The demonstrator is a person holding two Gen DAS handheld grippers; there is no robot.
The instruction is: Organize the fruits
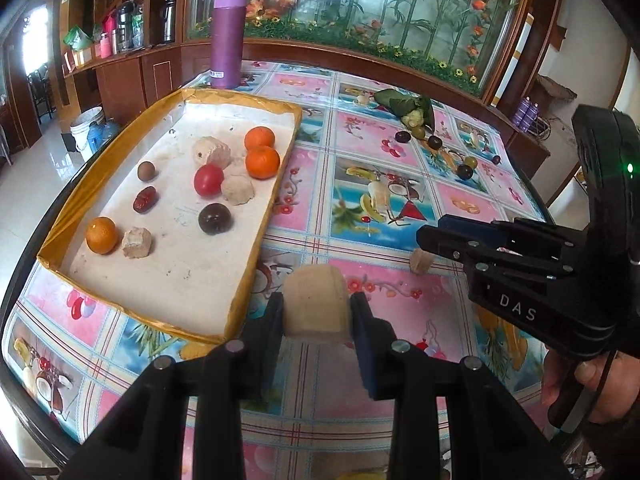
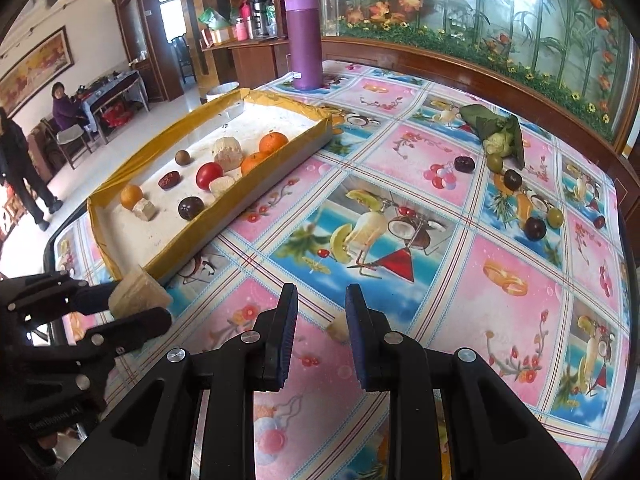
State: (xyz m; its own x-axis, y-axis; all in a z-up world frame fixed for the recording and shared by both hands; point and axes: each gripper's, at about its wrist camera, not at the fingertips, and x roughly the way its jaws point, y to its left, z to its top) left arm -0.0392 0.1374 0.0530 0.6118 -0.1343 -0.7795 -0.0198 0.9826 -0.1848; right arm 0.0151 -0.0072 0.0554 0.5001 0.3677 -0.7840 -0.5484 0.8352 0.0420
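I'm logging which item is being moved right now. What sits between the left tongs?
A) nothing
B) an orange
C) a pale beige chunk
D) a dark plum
C: the left tongs are clamped on a pale beige chunk, held just short of the yellow-rimmed tray; the right wrist view shows the same grip.

The tray (image 1: pixel 256 216) of fruit lies left on the table (image 1: pixel 400 240), the flask (image 1: pixel 227 36) behind it.

A pale beige chunk (image 1: pixel 316 304) sits near the tray's (image 1: pixel 256 236) near right corner; oranges (image 1: pixel 262 162), tomato (image 1: pixel 208 180) and plum (image 1: pixel 215 218) lie inside.
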